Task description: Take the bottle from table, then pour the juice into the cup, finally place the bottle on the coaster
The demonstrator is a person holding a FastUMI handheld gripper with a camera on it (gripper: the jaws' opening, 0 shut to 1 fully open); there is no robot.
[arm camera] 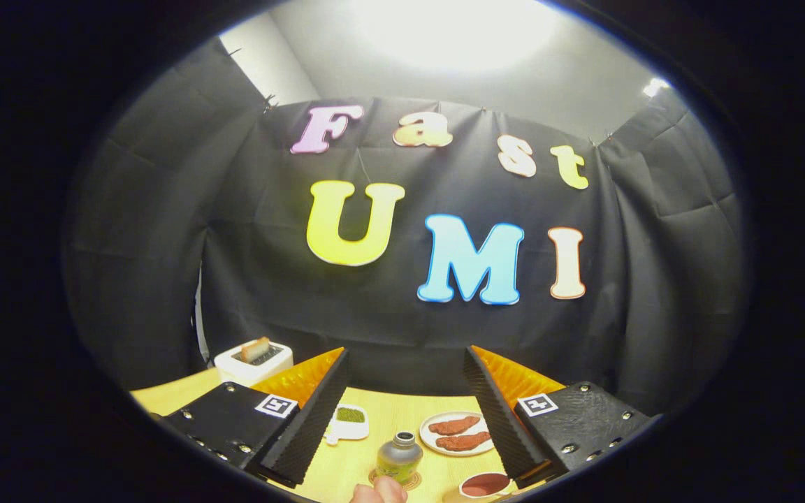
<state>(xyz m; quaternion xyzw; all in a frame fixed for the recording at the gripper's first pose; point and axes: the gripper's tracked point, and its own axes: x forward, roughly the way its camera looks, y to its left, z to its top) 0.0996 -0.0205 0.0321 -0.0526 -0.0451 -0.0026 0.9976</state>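
**Desk:** Where does the bottle (399, 455) stand as you hold the gripper (402, 419) over the wooden table (381, 413)?

**Field:** It stands upright between your spread fingers, which grip nothing, on what looks like the coaster (409, 482). A hand (378, 493) sits just beside it. The cup (484, 485) is near, by your right finger.

**Desk:** How will it handle?

**Field:** Judging by its look, it is rigid, smooth and likely slippery, with liquid adding weight. Take it at mid-body, below the neck, and squeeze evenly.

**Desk:** Any writing?

**Field:** None you can read on the bottle; its label is too small. Beyond it lie a plate (460, 433) of reddish pieces, a small dish (350, 422) of green, and a toaster (254, 360).
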